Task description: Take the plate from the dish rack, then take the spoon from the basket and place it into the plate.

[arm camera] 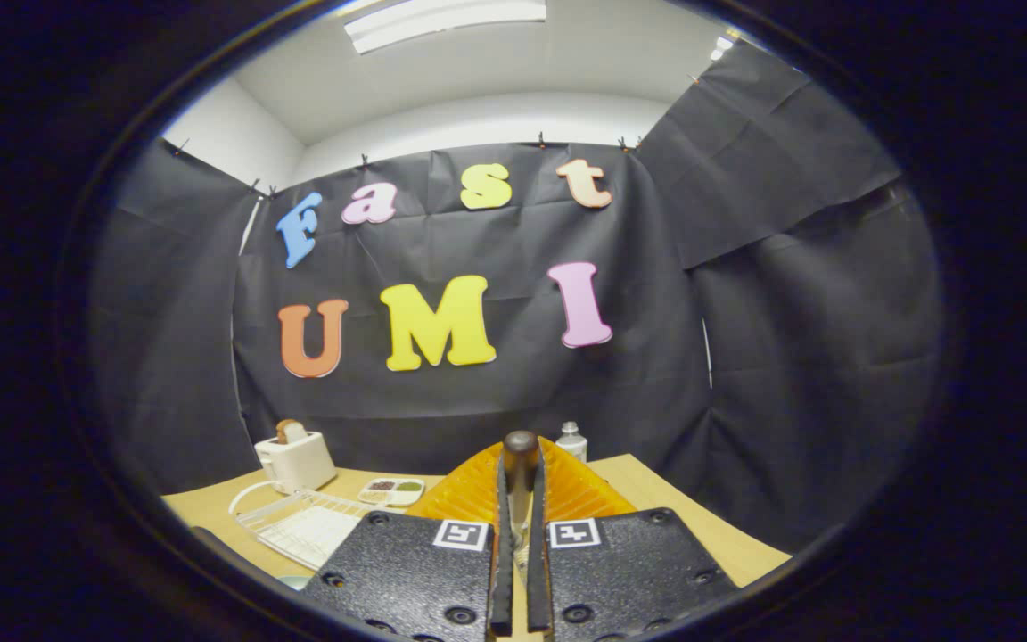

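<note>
The spoon (pixel 520 464) is clamped between the two fingers of the gripper (pixel 520 499): its dark handle stands up in the narrow gap, the rounded end poking out just past the fingertips, and both fingers press on it from either side, so the tongs are together on the spoon. The bowl end is hidden down between the fingers. Directly behind the fingers and the handle sits the orange basket (pixel 567 490), ribbed and fanned out on both sides of the grip, which suggests the spoon is lifted out of it or just above it. Off to the left, on the tan table (pixel 656 499), the white wire dish rack (pixel 299 526) lies low with a pale flat sheet in it; whether a plate remains in the rack cannot be told. A pale rounded edge (pixel 295 581) peeks out at the near left, beside the left finger's body, and may be the plate, but too little shows to be sure. Beyond the rack stand a white toaster (pixel 297 459) with something brown in its slot and a small divided tray (pixel 391 490) with bits of food; a small white bottle (pixel 571 440) stands behind the basket. By my reading, the spoon pickup is done, and what is left is carrying it over to the plate and letting go there.
</note>
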A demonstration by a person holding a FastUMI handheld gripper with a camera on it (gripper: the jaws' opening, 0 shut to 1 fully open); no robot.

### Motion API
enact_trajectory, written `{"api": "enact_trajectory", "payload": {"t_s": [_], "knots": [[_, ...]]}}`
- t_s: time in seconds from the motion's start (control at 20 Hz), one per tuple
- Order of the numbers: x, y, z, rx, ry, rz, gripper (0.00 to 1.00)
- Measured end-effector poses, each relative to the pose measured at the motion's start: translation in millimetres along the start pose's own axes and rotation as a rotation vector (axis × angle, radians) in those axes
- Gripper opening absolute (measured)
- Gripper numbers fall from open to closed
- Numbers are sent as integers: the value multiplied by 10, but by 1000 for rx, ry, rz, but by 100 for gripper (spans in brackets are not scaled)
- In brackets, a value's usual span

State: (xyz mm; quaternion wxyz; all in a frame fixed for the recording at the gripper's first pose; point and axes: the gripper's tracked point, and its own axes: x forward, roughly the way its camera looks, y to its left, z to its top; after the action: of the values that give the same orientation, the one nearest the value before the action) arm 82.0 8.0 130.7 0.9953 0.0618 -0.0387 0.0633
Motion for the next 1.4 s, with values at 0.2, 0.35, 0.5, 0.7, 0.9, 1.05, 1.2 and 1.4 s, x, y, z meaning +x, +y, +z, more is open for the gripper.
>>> {"api": "enact_trajectory", "payload": {"t_s": [0.2,0.35,0.5,0.7,0.9,1.05,1.2,1.4], "knots": [[-353,687,-82,-14,13,131,11],[-575,1184,-380,-24,66,239,11],[-675,1506,-721,1,117,301,11],[-714,1724,-1260,48,208,330,11],[-710,1735,-1685,142,284,338,11],[-685,1645,-1978,246,355,348,11],[-637,1550,-2149,330,405,349,11],[-513,1325,-2287,334,445,304,16]]}}
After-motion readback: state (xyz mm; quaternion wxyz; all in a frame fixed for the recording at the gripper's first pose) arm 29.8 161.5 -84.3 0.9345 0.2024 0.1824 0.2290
